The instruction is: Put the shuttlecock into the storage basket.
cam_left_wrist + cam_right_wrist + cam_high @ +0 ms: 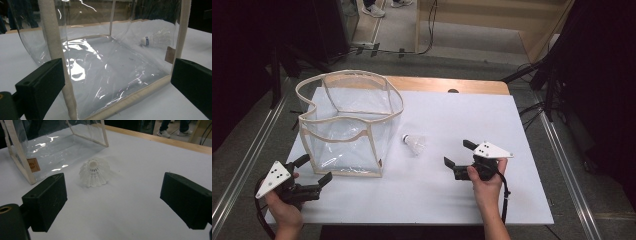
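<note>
Both tongs spread wide, nothing held; right gripper (pixel 460 155) looks ready to grab shuttlecock (pixel 414 143) at its 10 o'clock; left gripper (pixel 314 170) near clear bag (pixel 347 122)

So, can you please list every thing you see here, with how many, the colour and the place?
bag: one, clear plastic with beige trim, standing open on the left half of the table
shuttlecock: one, white, lying on the table just right of the bag, outside it
table: one, white top with a wooden far edge
left gripper: one, black, open, near the bag's front corner
right gripper: one, black, open, right of the shuttlecock
</note>
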Tool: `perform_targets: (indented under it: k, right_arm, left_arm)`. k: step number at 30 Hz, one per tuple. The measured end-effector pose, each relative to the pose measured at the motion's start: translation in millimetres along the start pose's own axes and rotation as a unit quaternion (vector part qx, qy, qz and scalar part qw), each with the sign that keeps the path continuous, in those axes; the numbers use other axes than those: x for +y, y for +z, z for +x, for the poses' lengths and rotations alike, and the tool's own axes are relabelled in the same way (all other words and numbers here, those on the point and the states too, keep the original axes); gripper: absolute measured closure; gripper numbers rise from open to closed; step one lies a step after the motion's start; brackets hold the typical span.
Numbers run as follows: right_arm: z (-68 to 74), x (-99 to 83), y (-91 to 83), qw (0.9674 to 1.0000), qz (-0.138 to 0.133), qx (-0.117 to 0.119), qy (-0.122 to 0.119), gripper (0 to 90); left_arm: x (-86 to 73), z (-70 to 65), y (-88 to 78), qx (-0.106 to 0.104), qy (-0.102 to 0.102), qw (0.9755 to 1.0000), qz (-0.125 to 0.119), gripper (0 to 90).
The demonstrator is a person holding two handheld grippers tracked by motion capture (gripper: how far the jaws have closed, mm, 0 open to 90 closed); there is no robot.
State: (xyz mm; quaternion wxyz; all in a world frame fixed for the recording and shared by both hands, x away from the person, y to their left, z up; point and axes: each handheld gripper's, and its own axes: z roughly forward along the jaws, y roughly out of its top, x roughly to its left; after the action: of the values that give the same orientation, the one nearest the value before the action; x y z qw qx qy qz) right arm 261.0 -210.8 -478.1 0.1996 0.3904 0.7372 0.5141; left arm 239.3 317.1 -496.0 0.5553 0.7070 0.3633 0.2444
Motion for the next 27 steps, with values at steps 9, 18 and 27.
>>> perform_targets:
  k: [9,18,27]
  right_arm:
    - [6.9,3.0,17.2,0.9998,0.01,0.019,-0.002,5.2]
    - [15.3,4.5,36.2,0.9989,0.024,0.041,0.003,5.3]
    - [23.0,4.8,55.1,0.9983,0.031,0.048,0.013,13.6]
  left_arm:
    - [0.1,0.3,-0.1,-0.001,0.001,1.0,0.0,0.0]
    - [0.0,0.3,-0.2,-0.001,0.001,1.0,-0.001,0.0]
    - [0.1,0.3,-0.2,0.0,0.001,1.0,0.0,0.0]
